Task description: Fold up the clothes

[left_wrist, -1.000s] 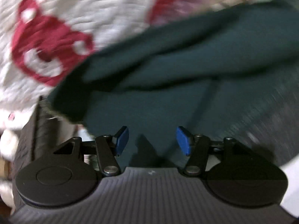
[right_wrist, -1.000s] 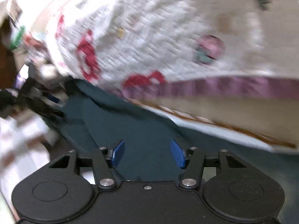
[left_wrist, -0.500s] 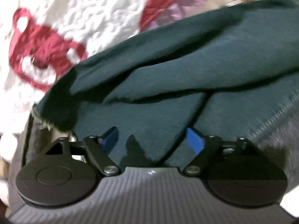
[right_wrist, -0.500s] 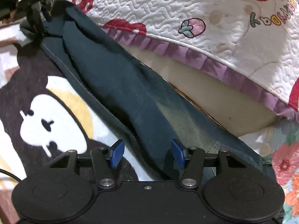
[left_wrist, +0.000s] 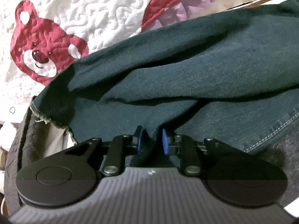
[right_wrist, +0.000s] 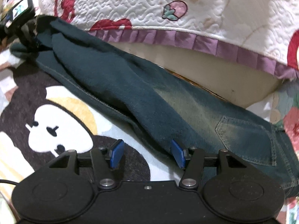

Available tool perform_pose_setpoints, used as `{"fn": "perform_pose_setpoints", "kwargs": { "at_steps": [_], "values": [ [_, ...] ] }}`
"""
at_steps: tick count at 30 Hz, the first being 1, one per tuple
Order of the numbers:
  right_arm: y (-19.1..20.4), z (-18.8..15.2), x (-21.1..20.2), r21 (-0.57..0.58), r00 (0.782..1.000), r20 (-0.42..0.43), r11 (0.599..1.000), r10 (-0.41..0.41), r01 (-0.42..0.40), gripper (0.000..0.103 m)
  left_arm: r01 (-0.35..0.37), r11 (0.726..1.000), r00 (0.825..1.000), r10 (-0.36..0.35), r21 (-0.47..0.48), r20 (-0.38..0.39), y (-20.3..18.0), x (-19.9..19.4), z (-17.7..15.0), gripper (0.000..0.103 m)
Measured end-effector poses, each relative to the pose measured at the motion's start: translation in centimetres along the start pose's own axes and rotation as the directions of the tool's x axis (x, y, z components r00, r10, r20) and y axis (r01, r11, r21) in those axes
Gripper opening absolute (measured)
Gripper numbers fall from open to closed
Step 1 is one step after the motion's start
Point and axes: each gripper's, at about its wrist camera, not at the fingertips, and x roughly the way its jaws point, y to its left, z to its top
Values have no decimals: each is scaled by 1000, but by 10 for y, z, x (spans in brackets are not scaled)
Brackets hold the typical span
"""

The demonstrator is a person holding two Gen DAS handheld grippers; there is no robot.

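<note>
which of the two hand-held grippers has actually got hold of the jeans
The left hand-held gripper: its blue pads are pinched on a fold of the jeans. The right hand-held gripper is open, gripping nothing.

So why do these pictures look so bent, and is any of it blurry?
Left wrist view: a fisheye lens bows the jeans and quilt; sharp overall, with deep shadow under the denim fold beyond the tongs. Right wrist view: the same curving, the quilt's frill arcs; crisp centre, slight smearing at the far right edge.
</note>
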Motion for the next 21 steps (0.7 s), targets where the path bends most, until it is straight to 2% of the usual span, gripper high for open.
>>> {"fn": "perform_pose_setpoints", "kwargs": {
  "at_steps": [2, 5, 8, 9, 10, 12, 14, 15, 16, 17, 19, 21],
  "values": [
    [-3, -3, 1, 19, 1000, 6, 1000, 3, -4, 63, -63, 998, 997, 63, -8, 37, 7, -9, 4, 8],
    [-12, -8, 6, 92, 1000, -8, 996, 12, -11, 63, -105, 984, 986, 121, -144, 113, 35, -37, 11, 8],
    [-24, -5, 8, 204, 999, 1, 978, 54, -53, 63, -138, 953, 963, 193, -270, 188, 60, -65, 5, 11],
    [-27, -4, 7, 231, 998, 10, 971, 65, -66, 63, -182, 937, 950, 246, -297, 192, 65, -70, -2, 11],
    [-30, -2, 7, 258, 997, 17, 963, 74, -76, 65, -236, 917, 933, 306, -320, 189, 68, -74, -9, 10],
    [-34, -2, 9, 312, 995, 14, 945, 101, -101, 66, -317, 876, 919, 378, -363, 110, 76, -65, -31, 9],
    [-37, -4, 10, 367, 989, 16, 920, 144, -140, 66, -284, 866, 950, 314, -411, 4, 86, -46, -60, 9],
    [-38, -5, 10, 386, 987, 19, 909, 160, -155, 66, -266, 852, 960, 276, -451, -45, 89, -37, -76, 11],
    [-39, -5, 9, 403, 984, 24, 899, 175, -170, 66, -239, 825, 970, 231, -511, -81, 94, -32, -92, 11],
    [-40, -5, 10, 415, 983, 24, 893, 181, -175, 66, -202, 776, 978, 187, -597, -88, 101, -31, -108, 11],
    [-40, -3, 10, 420, 983, 22, 890, 184, -176, 66, -117, 646, 992, 104, -754, -66, 112, -32, -139, 16],
    [-40, -2, 11, 424, 982, 21, 888, 187, -178, 66, -55, 557, 998, 55, -829, -29, 119, -32, -156, 20]
  ]
}}
